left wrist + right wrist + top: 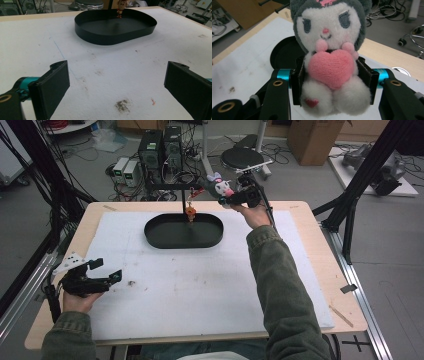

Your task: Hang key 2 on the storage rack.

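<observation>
At 12 o'clock on the white mat [200, 280] sits a black oval tray [155, 236], w/ a small orange figure [190, 213] hanging from a black stand over its far rim (can't tell if it touches the tray). Right gripper [332, 80], held up at 1 o'clock past the tray, pinches a plush [331, 50] by its body. Left gripper [116, 85], at 8 o'clock, hovers low w/ jaws spread wide.

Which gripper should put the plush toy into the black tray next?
Right. The right gripper is already shut on the plush toy, held up near the black tray's far right end. The left gripper is open with nothing between its jaws, at the table's near left corner.
</observation>
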`<state>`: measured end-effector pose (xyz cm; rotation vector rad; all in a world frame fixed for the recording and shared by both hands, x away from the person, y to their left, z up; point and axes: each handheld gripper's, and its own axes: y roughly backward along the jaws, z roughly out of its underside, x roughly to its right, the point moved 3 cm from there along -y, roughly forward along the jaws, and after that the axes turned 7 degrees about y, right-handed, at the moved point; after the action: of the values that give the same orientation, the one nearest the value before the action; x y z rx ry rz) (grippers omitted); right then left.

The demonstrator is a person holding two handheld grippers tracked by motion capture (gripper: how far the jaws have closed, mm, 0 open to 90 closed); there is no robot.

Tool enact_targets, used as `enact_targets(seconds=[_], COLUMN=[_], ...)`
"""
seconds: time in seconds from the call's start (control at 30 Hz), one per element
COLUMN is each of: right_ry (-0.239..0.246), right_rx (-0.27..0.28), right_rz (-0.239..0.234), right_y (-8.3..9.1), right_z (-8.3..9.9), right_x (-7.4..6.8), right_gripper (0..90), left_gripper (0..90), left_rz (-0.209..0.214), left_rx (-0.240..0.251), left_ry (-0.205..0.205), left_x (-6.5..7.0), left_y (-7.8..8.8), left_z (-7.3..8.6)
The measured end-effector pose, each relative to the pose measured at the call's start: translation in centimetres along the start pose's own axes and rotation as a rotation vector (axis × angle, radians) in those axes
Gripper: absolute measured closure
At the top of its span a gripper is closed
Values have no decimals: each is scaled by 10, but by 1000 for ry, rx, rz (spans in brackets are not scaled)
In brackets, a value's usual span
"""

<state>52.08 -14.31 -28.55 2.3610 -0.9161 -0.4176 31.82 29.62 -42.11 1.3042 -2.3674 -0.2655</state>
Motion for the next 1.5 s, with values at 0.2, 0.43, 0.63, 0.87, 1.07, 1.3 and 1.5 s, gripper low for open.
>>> enact_targets(seconds=[0.2,0.43,0.63,0.87,1.07,1.3,1.5], right_ry=[-42,-122,-82,-26,36,67,46], right_rx=[-24,-15,13,-9,-33,-6,-17], right_rz=[59,74,76,81,95,97,101], right_y=[-2,-4,5,-1,-4,4,10], right_z=[5,10,8,9,11,20,41], right_x=[7,15,14,6,0,-8,-5], right_gripper=[486,272,208,6,5,6,6], left_gripper=[66,66,66,66,66,66,66], left_rz=[6,4,6,4,5,7,6], left_rx=[-2,-6,-5,-7,-8,-10,-12], left_ry=[3,0,0,0,-1,-2,-3], left_x=[0,-1,0,-1,-1,-1,0], left_y=[0,1,0,0,0,0,0], left_z=[0,0,0,0,1,1,1])
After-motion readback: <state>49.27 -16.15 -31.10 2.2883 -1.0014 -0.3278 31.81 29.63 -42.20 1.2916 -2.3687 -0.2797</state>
